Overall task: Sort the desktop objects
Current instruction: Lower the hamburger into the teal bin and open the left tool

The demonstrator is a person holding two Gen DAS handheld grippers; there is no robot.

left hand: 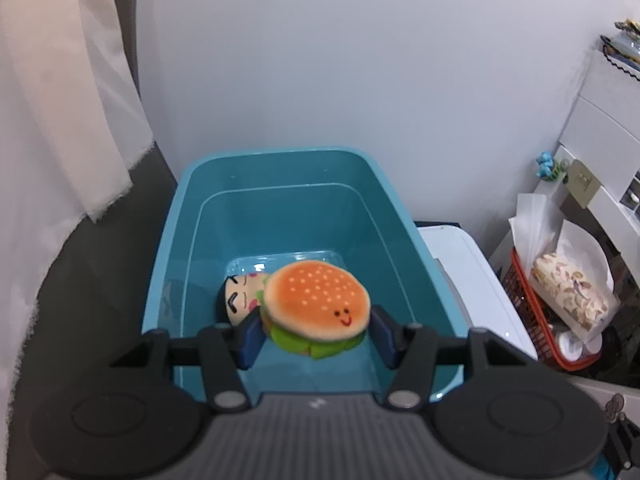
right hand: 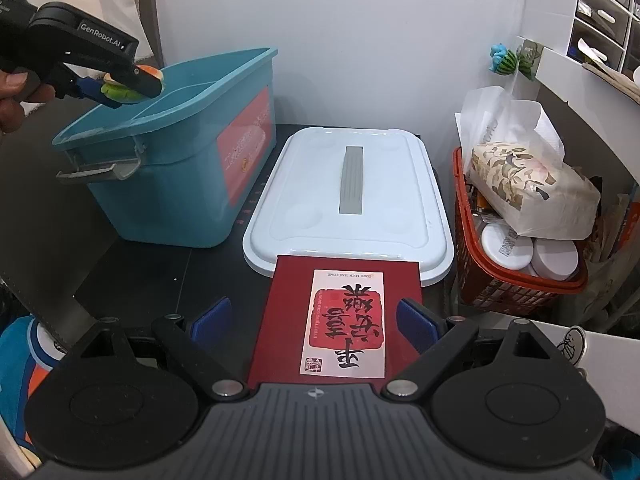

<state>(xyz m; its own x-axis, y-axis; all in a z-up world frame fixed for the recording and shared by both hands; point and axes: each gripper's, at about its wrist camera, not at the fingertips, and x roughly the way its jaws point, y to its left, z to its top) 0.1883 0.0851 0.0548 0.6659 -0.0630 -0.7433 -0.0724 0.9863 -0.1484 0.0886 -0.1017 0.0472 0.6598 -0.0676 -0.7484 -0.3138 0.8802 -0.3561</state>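
Fig. L/R wrist views. My left claw [left hand: 316,332]: jaws narrow, blue pads pinching a plush burger [left hand: 316,300] at its sides, bun tilted toward cam. Burger hangs over the open teal bin [left hand: 192,208], just inside the near rim. Below it, on the bin floor, a doll-face plush [left hand: 240,298] lies vs. the left wall; rest of floor bare. Bin's right rim runs close beside a white lid [right hand: 304,184], flat on the dark surface [right hand: 160,272].

My right claw [right hand: 312,320]: jaws wide, gripping nothing. A red booklet [right hand: 288,312] lies betw. them, far edge overlapping the lid's near edge. Left pad well apart from it; right pad just beside its right edge, contact unclear. Orange basket [right hand: 520,284] crowds the lid's right side; open surface left of the booklet.
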